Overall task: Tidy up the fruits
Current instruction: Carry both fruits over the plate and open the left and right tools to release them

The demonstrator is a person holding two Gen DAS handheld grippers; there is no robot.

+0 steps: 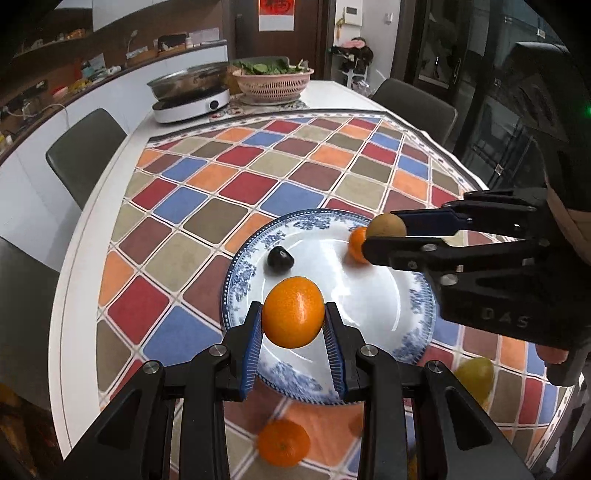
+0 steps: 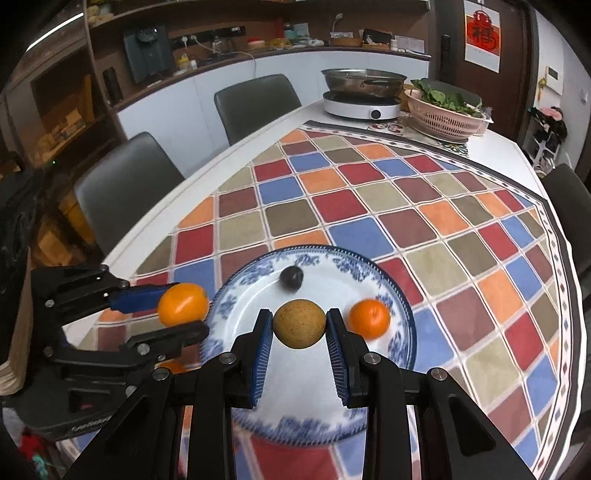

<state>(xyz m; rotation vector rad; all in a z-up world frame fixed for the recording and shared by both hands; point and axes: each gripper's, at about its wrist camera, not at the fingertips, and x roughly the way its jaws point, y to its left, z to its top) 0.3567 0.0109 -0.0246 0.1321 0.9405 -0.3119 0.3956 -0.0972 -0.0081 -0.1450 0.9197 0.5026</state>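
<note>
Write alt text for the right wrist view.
The right gripper holds a brown round fruit above a blue-patterned plate holding a dark plum and a small orange. At left, the left gripper holds another orange over the checked tablecloth.

The raised letters "DAS" are seen on the black body of the right hand-held gripper (image 1: pixel 384 236). A red paper-cut bearing the character "福" is displayed on a white wall poster (image 2: pixel 482 35). Lettering on the left hand-held gripper (image 2: pixel 183 314) cannot be read.
</note>
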